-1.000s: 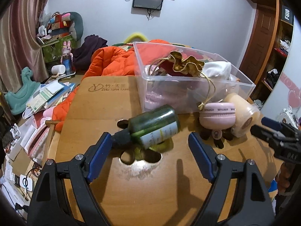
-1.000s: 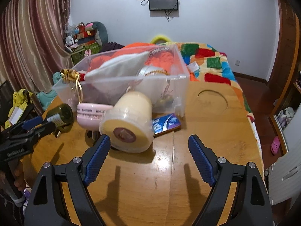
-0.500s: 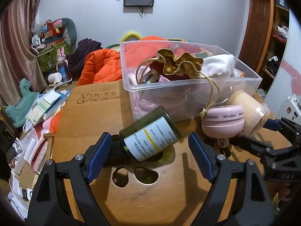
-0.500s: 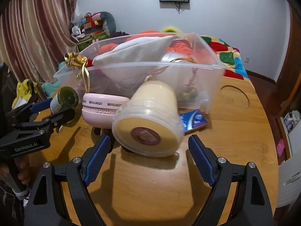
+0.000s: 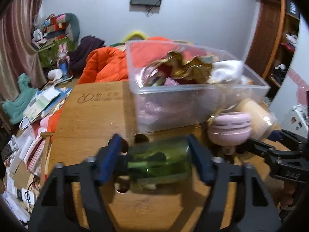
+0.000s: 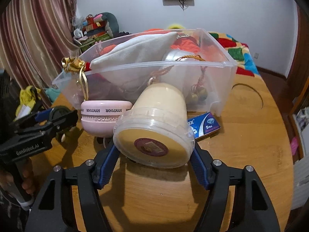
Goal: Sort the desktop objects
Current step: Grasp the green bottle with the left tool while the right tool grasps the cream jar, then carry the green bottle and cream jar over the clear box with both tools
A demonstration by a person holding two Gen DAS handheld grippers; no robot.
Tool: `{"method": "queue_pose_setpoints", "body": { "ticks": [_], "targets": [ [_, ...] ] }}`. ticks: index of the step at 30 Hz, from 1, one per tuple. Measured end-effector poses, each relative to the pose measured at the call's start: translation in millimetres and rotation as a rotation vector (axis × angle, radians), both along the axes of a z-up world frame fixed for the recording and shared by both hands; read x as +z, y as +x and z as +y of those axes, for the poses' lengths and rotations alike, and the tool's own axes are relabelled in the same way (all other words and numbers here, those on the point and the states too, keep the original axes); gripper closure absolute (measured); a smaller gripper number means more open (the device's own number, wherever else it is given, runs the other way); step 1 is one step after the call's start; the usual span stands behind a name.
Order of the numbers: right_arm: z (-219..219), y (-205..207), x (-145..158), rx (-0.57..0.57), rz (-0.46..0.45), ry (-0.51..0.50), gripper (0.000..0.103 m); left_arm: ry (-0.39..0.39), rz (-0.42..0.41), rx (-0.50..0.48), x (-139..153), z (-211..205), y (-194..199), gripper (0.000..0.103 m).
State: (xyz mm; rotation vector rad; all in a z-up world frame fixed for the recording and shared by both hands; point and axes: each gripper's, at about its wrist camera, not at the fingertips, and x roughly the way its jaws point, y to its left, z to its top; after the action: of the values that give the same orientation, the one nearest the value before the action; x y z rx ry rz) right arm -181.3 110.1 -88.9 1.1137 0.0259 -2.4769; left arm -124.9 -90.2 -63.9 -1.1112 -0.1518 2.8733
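My left gripper [image 5: 154, 158] has its blue pads on either side of a green glass bottle [image 5: 160, 158] that lies on its side across the fingers, dark neck toward my left pad, base against my right one. The picture is smeared, yet both pads look pressed to the glass, so I take it as pinched on the bottle. Just ahead of it stands the clear plastic bin [image 5: 185, 90], heaped with a gold-trimmed pouch [image 5: 185, 67] and a white cloth [image 5: 227, 69]. Ahead and to the right, touching the bin's foot, sits a pink round case [image 5: 229, 128].

My right gripper [image 6: 154, 158] has its fingers around the lid end of a cream-coloured jar [image 6: 156, 127] that lies on its side, its label facing me. The left pad touches the jar's rim. The right pad lies hard by the rim, but I cannot tell whether it is gripping. To the left of this jar, touching it, is the same pink case [image 6: 104, 116]. To its right, partly under it, lies a blue packet [image 6: 205, 124] flat on the wooden table [image 6: 241, 154]. The bin [image 6: 222, 89] stands directly beyond the jar. Far left, my other gripper [image 6: 48, 119] shows in profile.
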Motion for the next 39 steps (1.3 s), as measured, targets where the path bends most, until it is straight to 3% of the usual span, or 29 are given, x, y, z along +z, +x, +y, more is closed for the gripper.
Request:
{"method": "queue_pose_setpoints", "body": {
  "ticks": [5, 12, 23, 39],
  "targets": [
    [6, 9, 6, -0.016, 0.044, -0.004, 0.038, -0.028, 0.000, -0.007, 0, 11, 5, 0.048],
    [10, 20, 23, -0.029, 0.103, -0.016, 0.038, -0.001, 0.026, 0.008, 7, 10, 17, 0.048],
    [15, 28, 30, -0.029, 0.104, -0.046, 0.039, 0.000, 0.107, 0.004, 35, 11, 38, 0.048],
    [27, 37, 81, -0.010, 0.201, -0.090, 0.039, -0.040, 0.209, 0.001, 73, 12, 50, 0.048]
  ]
}}
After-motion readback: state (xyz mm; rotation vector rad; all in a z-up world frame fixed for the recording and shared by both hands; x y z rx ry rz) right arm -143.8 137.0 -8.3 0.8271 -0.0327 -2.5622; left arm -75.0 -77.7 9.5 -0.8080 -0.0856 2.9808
